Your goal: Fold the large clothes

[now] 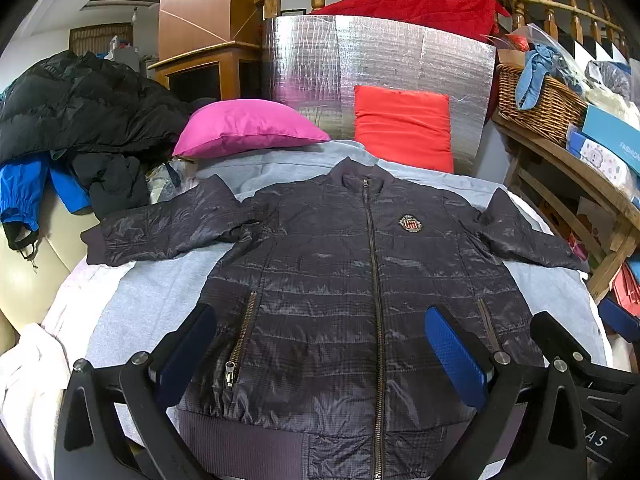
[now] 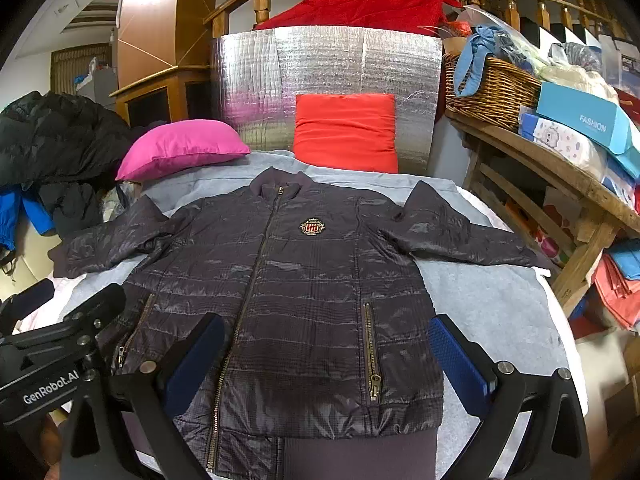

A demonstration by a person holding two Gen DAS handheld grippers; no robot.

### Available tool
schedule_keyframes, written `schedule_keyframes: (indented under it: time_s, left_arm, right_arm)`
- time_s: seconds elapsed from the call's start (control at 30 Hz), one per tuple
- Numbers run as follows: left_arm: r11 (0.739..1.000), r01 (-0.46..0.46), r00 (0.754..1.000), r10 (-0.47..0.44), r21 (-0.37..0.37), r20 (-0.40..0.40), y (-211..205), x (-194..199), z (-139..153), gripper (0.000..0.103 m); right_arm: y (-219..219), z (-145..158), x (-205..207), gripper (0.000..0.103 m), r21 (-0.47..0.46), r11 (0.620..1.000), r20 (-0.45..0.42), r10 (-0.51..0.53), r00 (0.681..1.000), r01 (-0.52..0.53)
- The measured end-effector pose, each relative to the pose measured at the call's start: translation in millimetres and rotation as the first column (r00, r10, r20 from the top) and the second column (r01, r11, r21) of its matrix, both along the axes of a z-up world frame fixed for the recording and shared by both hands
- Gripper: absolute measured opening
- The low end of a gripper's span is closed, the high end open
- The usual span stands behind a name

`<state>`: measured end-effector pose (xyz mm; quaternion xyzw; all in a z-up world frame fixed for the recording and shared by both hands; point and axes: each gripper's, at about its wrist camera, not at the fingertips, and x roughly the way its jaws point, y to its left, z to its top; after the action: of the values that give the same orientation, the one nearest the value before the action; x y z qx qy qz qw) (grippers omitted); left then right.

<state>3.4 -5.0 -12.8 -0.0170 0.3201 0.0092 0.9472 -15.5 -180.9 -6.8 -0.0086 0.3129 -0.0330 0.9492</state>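
A dark quilted jacket (image 1: 340, 280) lies flat and zipped, front up, on a grey blanket (image 1: 152, 300), sleeves spread to both sides. It has a crest badge (image 1: 408, 224) on the chest and also shows in the right wrist view (image 2: 304, 292). My left gripper (image 1: 320, 360) is open above the jacket's lower hem, holding nothing. My right gripper (image 2: 324, 364) is open above the hem too, empty. The left gripper's body shows at the left in the right wrist view (image 2: 60, 344); the right gripper's body shows at the right in the left wrist view (image 1: 576, 364).
A pink pillow (image 1: 248, 126) and a red pillow (image 1: 404, 128) lie beyond the collar, against a silver foil panel (image 1: 380, 60). Black and blue coats (image 1: 80, 108) are piled at the left. A wooden shelf (image 2: 560, 184) with a wicker basket (image 2: 488, 92) and boxes stands at the right.
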Motion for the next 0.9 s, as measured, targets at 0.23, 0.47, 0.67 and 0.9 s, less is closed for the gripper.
schedule_keyframes:
  time_s: [0.23,0.47,0.67,0.9]
  left_arm:
    - [1.0,0.001,1.0,-0.001,0.001,-0.003,2,2,1,0.103]
    - [1.0,0.0,1.0,0.0,0.0,-0.009,4,6,0,0.103]
    - [1.0,0.01,1.0,-0.01,-0.013,-0.02,7,11,-10,0.103]
    - [0.999,-0.038,0.993,0.034,-0.028,-0.113,36,38,-58,0.103]
  right_arm:
    - [0,1,1,0.103,-0.001,1.0,-0.002,0.002,1.0,-0.002]
    - [0,-1,3,0.103,0.0,1.0,-0.006,0.003,1.0,-0.003]
    - [-3,-7,7,0.103,0.022,1.0,-0.026,0.02,0.999,-0.019]
    - [-64,-41,15,0.103,0.219,0.976,-0.102,0.046,0.994,-0.022]
